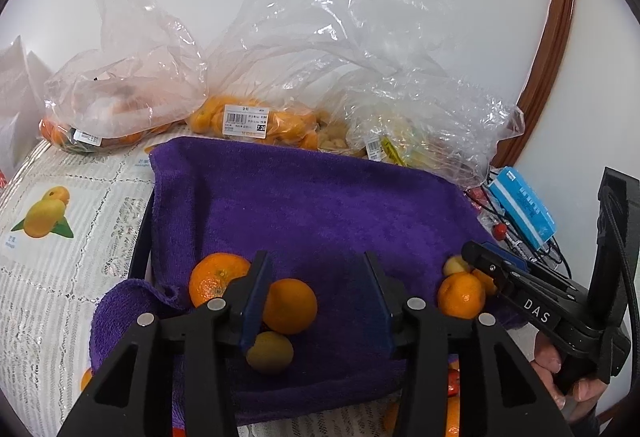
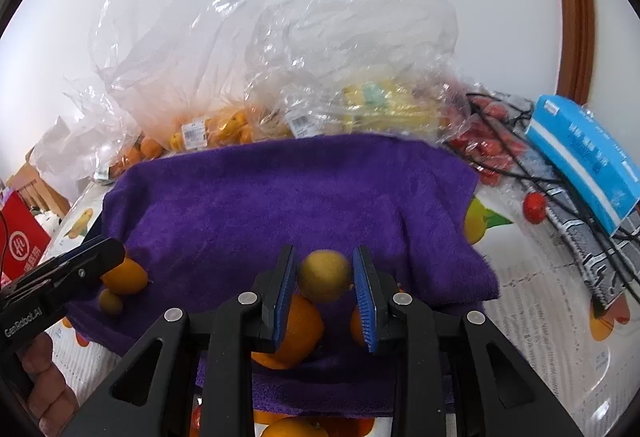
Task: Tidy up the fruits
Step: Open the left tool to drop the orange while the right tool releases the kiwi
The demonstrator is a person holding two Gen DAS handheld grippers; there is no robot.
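L tool is sitting w/ jaws apart, gripping nothing, an orange lying just beside its left pad at 9 o'clock, a yellow-green fruit touching that orange at 6 o'clock. R tool is showing a small gap either side of a blurred yellow-green fruit, pads not pressing. All fruit is lying on the purple towel, bagged oranges at 12 o'clock on the desk.
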